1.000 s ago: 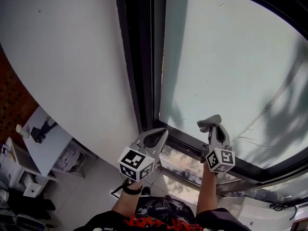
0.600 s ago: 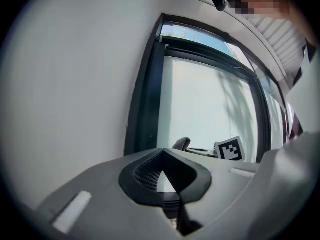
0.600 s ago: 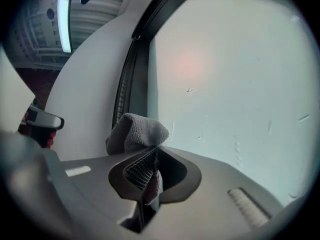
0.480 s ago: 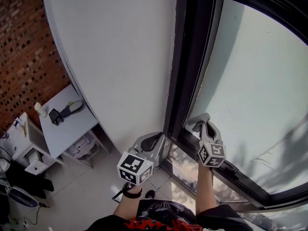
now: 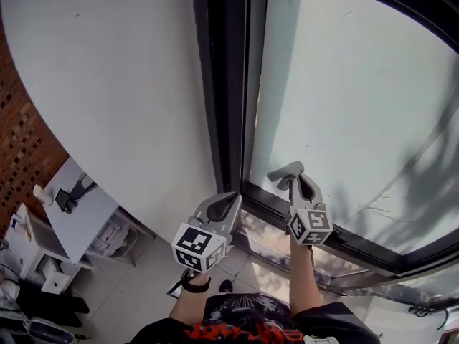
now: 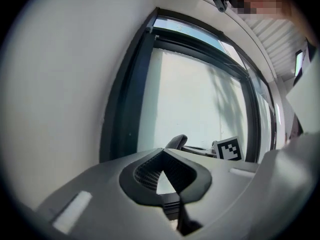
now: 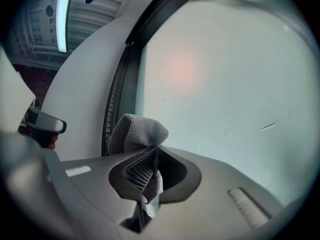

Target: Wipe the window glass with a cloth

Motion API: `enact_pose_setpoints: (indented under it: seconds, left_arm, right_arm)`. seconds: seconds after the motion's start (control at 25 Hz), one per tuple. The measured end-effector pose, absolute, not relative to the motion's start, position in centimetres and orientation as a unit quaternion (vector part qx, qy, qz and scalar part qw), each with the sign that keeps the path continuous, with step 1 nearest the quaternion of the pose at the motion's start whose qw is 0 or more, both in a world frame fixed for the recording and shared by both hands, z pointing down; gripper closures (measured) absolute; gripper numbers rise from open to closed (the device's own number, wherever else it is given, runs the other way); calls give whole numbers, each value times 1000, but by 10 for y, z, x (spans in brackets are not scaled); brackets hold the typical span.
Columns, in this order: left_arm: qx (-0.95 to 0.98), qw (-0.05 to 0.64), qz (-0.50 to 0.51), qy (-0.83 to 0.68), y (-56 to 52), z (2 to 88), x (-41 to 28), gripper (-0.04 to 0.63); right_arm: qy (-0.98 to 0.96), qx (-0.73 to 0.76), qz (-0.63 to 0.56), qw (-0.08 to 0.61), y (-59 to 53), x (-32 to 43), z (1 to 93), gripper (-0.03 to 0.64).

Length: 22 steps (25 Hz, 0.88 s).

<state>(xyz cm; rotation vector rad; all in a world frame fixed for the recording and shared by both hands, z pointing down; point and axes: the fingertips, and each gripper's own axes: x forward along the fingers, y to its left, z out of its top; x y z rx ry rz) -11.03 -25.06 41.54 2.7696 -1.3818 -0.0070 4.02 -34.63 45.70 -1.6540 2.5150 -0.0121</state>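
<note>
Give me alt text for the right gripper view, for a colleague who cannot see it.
The right hand-held gripper is shut on a grey cloth, whose bunched end sticks out past the jaw tips toward the window glass. The pale glass fills most of the view, with the dark window frame and a white wall to its left.
</note>
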Motion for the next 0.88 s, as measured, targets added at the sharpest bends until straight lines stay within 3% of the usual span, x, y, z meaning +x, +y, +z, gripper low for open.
enact_pose_setpoints:
  seconds: [0.48, 0.88]
  left_arm:
    - [975, 31, 21, -220, -224, 424, 102, 604]
    - [992, 30, 8, -122, -181, 417, 217, 604]
  right_arm:
    - [672, -736, 6, 81, -230, 292, 447, 600]
    - [502, -861, -31, 72, -104, 484, 487, 600]
